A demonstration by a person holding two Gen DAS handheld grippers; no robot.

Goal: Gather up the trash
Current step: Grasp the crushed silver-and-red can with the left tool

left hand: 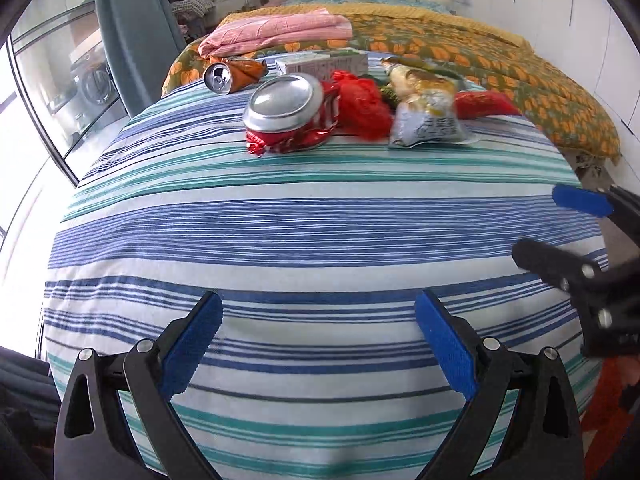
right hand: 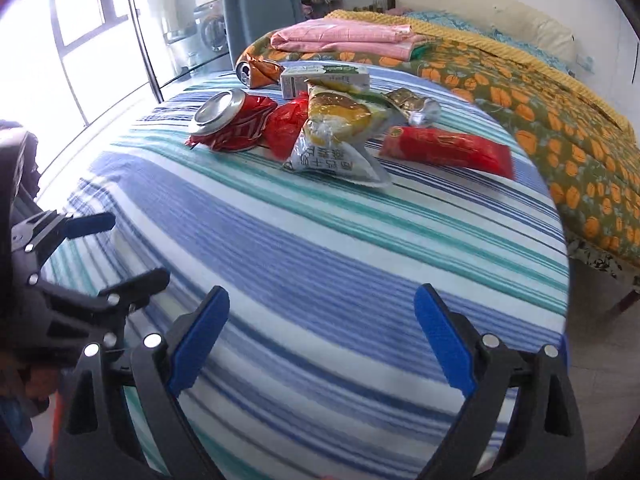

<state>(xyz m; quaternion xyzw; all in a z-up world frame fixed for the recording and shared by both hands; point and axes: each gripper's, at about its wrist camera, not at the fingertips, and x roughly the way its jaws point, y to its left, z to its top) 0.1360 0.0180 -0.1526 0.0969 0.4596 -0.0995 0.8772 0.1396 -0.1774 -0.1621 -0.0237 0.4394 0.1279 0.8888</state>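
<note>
Left wrist: both claws gape empty over striped cloth [left hand: 280, 220]; crushed metal can [left hand: 288, 116].

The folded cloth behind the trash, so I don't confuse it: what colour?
Pink folded cloth, clearest in the right wrist view.

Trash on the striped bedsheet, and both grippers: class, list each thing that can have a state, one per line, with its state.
Red can: crushed, lying on the striped sheet.
Orange can: crushed, on its side.
Carton: lying flat.
Snack bag: crumpled, resting partly on other trash.
Red packet: lying flat, apart from the bag.
Pink cloth: folded.
Left gripper: open, empty.
Right gripper: open, empty.
</note>
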